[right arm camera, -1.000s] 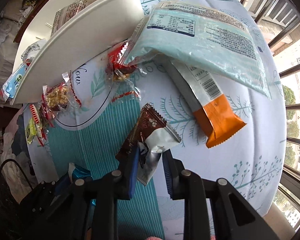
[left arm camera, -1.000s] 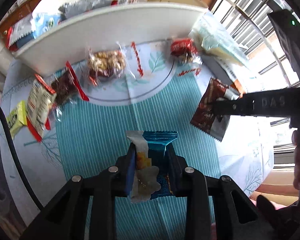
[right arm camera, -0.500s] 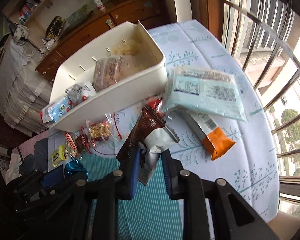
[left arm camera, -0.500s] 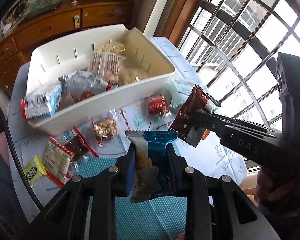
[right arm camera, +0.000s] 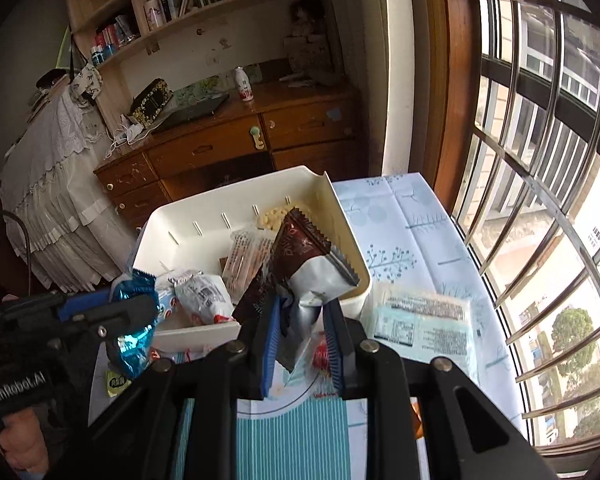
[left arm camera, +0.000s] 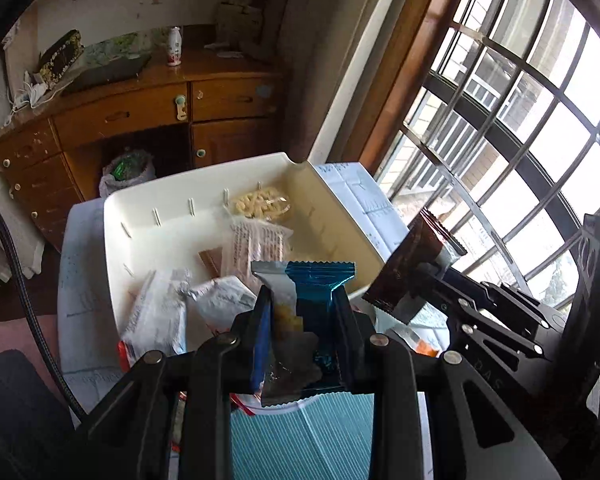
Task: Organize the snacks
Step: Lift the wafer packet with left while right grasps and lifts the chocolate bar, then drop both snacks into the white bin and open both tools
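While the left gripper (left arm camera: 300, 316) stayed clamped on the blue packet (left arm camera: 320, 292) and the right gripper (right arm camera: 302, 320) on the brown packet (right arm camera: 300, 256), the white bin (right arm camera: 352, 256) lay just ahead, probably below; each needed carrying past its near rim before release.

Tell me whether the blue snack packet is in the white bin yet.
Not yet. The blue snack packet is clamped in the left gripper, held in the air in front of the white bin.

Wooden dresser (right arm camera: 236, 140) beside barred window (right arm camera: 540, 160)
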`<act>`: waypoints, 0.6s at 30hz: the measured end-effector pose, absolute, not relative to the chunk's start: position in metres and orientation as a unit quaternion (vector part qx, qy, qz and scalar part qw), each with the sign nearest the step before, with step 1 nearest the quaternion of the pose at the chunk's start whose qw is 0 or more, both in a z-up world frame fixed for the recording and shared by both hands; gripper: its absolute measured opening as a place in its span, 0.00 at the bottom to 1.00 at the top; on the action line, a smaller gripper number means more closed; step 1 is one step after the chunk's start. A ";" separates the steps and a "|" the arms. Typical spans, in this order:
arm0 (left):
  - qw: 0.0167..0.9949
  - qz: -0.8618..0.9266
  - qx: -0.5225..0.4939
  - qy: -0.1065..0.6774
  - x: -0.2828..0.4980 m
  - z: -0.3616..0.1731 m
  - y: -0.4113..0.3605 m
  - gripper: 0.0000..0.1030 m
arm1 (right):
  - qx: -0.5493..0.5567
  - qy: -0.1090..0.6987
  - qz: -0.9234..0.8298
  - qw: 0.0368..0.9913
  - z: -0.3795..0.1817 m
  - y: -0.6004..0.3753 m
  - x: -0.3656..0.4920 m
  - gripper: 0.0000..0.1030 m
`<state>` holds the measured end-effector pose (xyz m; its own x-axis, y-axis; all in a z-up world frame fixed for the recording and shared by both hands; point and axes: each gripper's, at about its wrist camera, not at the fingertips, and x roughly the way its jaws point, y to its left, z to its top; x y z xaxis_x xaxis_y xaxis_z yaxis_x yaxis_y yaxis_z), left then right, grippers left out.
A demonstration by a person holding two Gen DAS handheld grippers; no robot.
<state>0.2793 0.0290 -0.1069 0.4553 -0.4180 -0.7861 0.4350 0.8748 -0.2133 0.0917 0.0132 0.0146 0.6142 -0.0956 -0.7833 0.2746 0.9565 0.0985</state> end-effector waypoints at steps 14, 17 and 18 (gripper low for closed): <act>0.858 -0.157 -0.035 0.487 0.353 -0.128 0.064 0.32 | 0.028 0.408 -0.079 0.909 0.002 0.025 0.151 0.22; 0.853 -0.146 -0.050 0.499 0.356 -0.137 0.070 0.48 | 0.031 0.420 -0.071 0.904 -0.006 0.028 0.157 0.23; 0.853 -0.144 -0.052 0.499 0.355 -0.139 0.072 0.51 | 0.035 0.429 -0.073 0.900 -0.009 0.028 0.159 0.27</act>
<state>0.3550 0.0720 -0.1386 0.4607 -0.2979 -0.8360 0.1939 0.9530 -0.2327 0.1586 0.0278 -0.0087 0.6209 -0.1013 -0.7773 0.1614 0.9869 0.0004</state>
